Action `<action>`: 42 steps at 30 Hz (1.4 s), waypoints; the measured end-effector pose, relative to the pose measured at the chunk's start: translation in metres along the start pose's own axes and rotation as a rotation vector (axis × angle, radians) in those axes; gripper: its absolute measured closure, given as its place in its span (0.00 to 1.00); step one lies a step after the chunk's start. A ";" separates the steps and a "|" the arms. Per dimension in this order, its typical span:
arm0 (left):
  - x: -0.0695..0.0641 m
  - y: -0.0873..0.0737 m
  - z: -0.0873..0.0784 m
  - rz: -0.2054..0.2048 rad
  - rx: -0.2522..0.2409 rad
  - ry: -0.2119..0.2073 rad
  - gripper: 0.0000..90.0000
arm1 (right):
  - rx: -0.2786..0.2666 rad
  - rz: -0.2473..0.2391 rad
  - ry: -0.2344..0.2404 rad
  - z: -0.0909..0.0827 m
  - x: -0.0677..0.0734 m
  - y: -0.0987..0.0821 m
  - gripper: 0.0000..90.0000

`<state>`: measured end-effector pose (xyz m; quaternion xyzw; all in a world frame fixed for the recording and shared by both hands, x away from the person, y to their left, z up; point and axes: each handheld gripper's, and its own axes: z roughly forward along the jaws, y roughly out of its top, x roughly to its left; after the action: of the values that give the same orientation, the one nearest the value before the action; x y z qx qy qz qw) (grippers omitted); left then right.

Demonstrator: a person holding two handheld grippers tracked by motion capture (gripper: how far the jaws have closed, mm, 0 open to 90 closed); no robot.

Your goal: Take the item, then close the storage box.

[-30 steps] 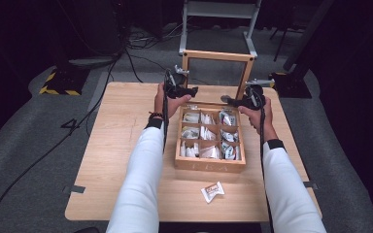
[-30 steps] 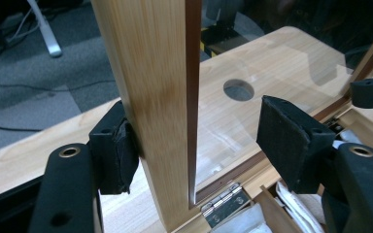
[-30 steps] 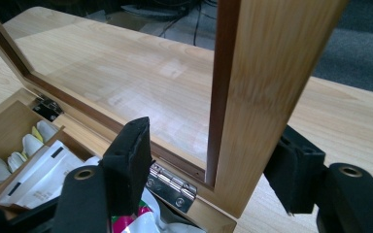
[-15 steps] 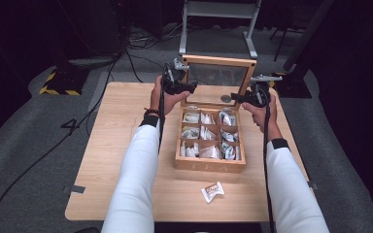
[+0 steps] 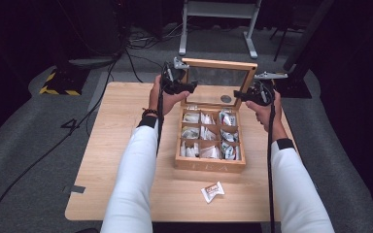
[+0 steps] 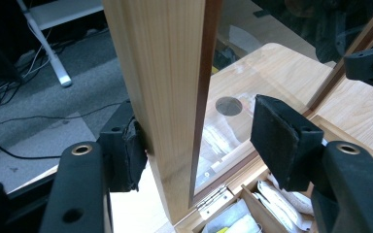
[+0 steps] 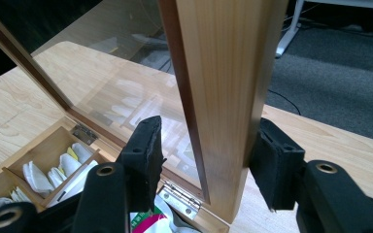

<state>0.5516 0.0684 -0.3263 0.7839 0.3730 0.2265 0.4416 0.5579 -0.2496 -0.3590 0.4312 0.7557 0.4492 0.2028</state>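
The wooden box (image 5: 211, 162) sits mid-table (image 5: 121, 160), its glass-paned lid (image 5: 218, 82) raised upright: stiff, light, hinged, with breakable glass, best gripped by its wooden side rails. The left gripper (image 6: 194, 145) and right gripper (image 7: 206, 155) straddle those rails, fingers closing lately, neither pair fully clamped.

We look down on a pale wooden worktop (image 5: 126, 145) with rounded corners, standing on grey carpet (image 5: 34, 160) in a dim room whose far side falls into near black. Past the far edge of the worktop stands a light grey metal frame (image 5: 218, 26) on two feet. Black cables (image 5: 131, 48) lie looped over the floor near it, and one long cable (image 5: 43, 155) runs across the carpet at the left. A block with yellow and black hazard stripes (image 5: 58, 87) sits on the floor at the left. A strip of grey tape (image 5: 75, 189) marks the worktop's near left corner.
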 end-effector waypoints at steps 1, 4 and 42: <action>-0.001 0.000 -0.001 0.002 -0.001 0.000 0.44 | 0.001 -0.002 -0.001 -0.001 0.000 0.000 0.56; -0.002 0.000 -0.003 0.010 0.007 0.008 0.47 | 0.007 -0.007 -0.002 -0.004 0.002 0.001 0.56; -0.016 -0.015 -0.041 0.107 0.018 -0.034 0.62 | -0.054 -0.092 0.073 -0.049 0.015 -0.002 0.58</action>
<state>0.5077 0.0821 -0.3186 0.8103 0.3251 0.2332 0.4282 0.5149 -0.2617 -0.3344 0.3738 0.7693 0.4749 0.2072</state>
